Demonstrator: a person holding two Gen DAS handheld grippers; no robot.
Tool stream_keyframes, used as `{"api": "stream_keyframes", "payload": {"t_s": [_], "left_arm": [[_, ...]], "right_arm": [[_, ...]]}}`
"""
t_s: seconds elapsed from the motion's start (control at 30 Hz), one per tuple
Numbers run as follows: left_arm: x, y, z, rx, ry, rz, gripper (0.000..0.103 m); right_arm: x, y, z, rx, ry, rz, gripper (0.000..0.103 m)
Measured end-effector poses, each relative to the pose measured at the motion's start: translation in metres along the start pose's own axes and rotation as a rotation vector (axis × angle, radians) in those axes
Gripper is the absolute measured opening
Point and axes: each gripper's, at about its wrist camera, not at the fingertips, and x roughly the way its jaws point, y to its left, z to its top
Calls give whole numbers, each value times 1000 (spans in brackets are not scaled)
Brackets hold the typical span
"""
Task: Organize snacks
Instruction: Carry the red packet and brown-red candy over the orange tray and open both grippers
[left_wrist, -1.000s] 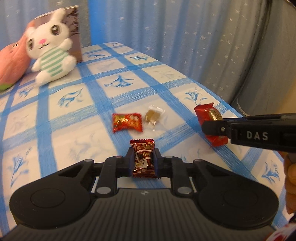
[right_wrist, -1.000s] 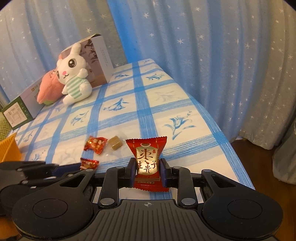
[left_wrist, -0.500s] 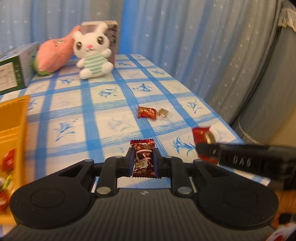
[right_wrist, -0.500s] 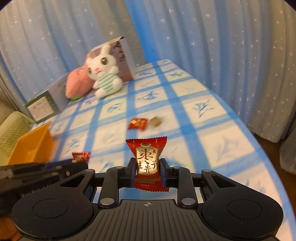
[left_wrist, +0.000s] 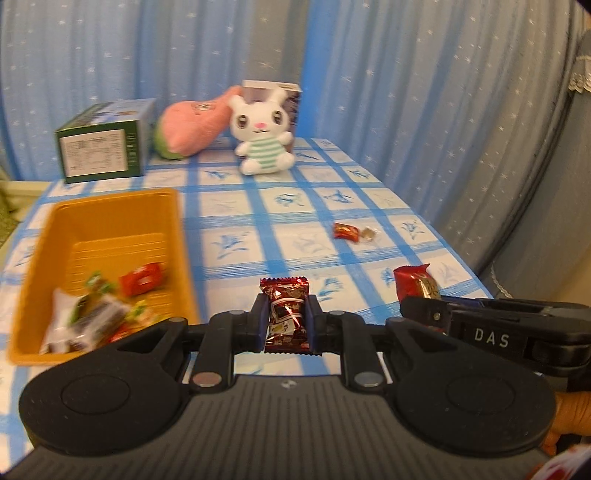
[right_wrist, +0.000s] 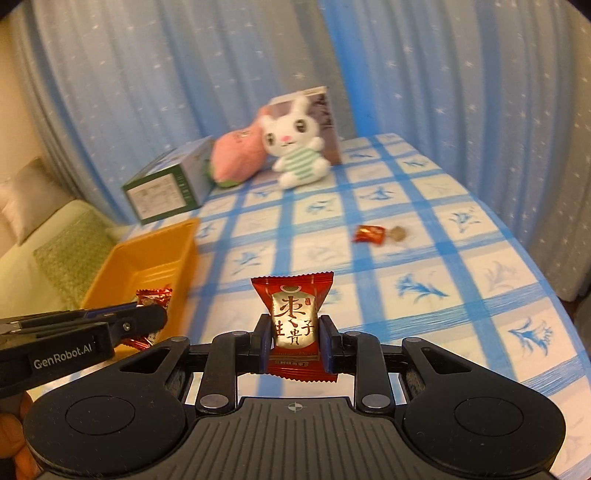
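My left gripper (left_wrist: 286, 321) is shut on a dark red candy (left_wrist: 286, 312), held upright above the blue-checked tablecloth. My right gripper (right_wrist: 293, 339) is shut on a larger red packet with gold characters (right_wrist: 293, 317). Each gripper shows in the other's view: the right gripper (left_wrist: 413, 306) with its red packet (left_wrist: 415, 282) at the right, the left gripper (right_wrist: 155, 317) with its candy (right_wrist: 153, 295) at the left. An orange tray (left_wrist: 177, 236) holding several wrapped snacks lies left of both. A red candy (left_wrist: 346, 232) and a small brown candy (left_wrist: 368, 233) lie on the cloth further back.
At the table's far end stand a green box (left_wrist: 103, 142), a pink plush (left_wrist: 195, 123), a white rabbit plush (left_wrist: 264, 134) and a brown box (left_wrist: 291, 99) behind it. Blue starred curtains hang behind and to the right. The table edge (right_wrist: 546, 273) curves along the right.
Both grippers have pulled back, risen and swung left with their candies still held. The orange tray has come into view at the left, and the two loose candies now lie farther away.
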Motion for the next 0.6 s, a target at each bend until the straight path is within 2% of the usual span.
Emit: {"api": "stream_keyframes", "payload": {"t_s": [0.27, 0.6], "left_arm": [[-40, 38, -10, -48, -15, 65, 18], [-61, 67, -17, -85, -24, 106, 18]], "right_arm": [[-6, 46, -5, -58, -2, 63, 27], [-1, 85, -5, -120, 7, 107, 27]]}}
